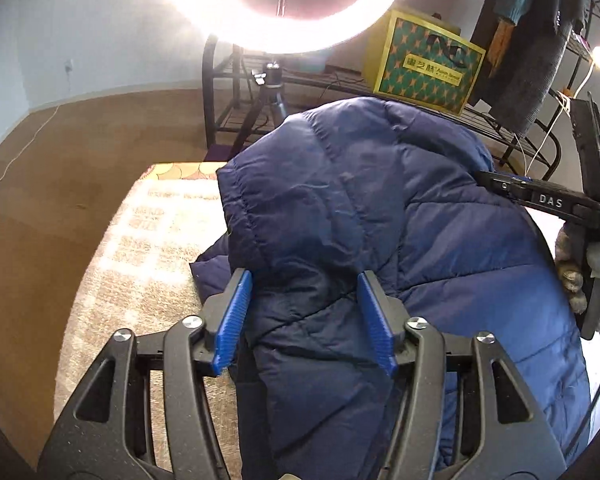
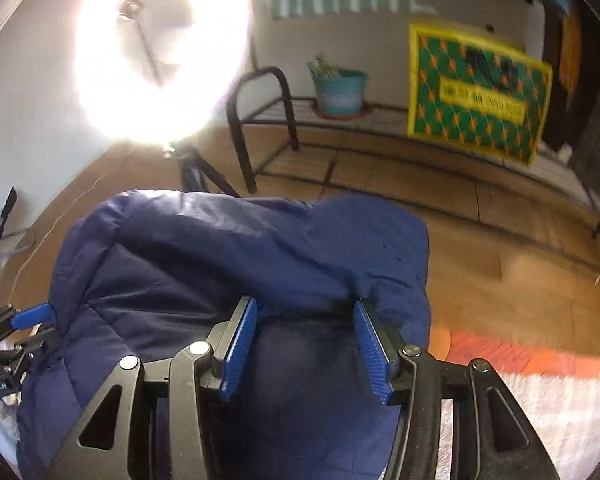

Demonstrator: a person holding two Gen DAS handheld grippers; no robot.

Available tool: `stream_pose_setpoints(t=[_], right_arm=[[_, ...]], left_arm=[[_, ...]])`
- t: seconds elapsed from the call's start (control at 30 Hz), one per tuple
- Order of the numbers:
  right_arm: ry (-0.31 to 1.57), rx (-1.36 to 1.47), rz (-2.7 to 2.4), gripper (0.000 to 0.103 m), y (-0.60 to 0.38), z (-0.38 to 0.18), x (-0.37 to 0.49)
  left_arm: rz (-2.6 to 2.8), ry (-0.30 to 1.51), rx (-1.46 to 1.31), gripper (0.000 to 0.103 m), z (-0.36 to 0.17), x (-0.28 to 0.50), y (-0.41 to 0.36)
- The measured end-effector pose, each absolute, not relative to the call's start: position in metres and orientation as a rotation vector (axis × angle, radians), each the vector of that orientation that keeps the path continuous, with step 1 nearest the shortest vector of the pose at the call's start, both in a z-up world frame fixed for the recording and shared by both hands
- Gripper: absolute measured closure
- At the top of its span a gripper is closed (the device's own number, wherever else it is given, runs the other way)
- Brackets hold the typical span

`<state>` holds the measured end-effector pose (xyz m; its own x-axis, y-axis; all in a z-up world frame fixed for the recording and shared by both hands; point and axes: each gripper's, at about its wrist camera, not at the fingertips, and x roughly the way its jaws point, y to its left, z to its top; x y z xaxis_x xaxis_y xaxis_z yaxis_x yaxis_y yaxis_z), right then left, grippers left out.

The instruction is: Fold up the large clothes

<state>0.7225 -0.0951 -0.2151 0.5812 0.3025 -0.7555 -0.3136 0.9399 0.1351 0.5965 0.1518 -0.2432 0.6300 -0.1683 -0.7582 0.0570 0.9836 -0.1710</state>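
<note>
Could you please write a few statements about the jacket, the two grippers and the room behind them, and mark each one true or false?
1. The jacket is dark blue and quilted. True.
2. The left gripper hangs apart from the jacket. False: jacket fabric lies bunched between its blue fingers.
3. The right gripper has jacket fabric between its fingers. True.
4. The ring light is switched off. False: it glows brightly.
5. A yellow and green box sits on the black rack. True.
6. The jacket lies flat and fully folded on the rug. False: it is bunched up between the grippers.
</note>
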Motion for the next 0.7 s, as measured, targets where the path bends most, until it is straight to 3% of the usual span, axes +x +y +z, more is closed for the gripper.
stream_pose_setpoints(t=[0.17,0.23,0.3,0.47,0.7], right_arm=[[0.842,-0.068,0.346,0.042,-0.107,-0.193,0.705],[0.806,-0.043,0.353,0.039,-0.122,-0.183,0.690],[0.768,0.019,0.377,0.032,-0.144,-0.173,0.669],[0.745,0.187,0.490,0.015,-0.193,-0.174,0.613],[0.943,0.475,0.617,0.013,-0.222,-0.225,0.605]], left_arm=[[-0.177,0.876,-0.248,0.043,-0.234,0.589,0.174],[-0.228,0.884,-0.361,0.038,-0.229,0.583,0.196],[-0.265,0.869,-0.474,0.031,-0.226,0.578,0.221],[-0.350,0.917,-0.663,0.029,-0.240,0.579,0.254],[-0.392,1.016,-0.743,0.029,-0.271,0.592,0.243]])
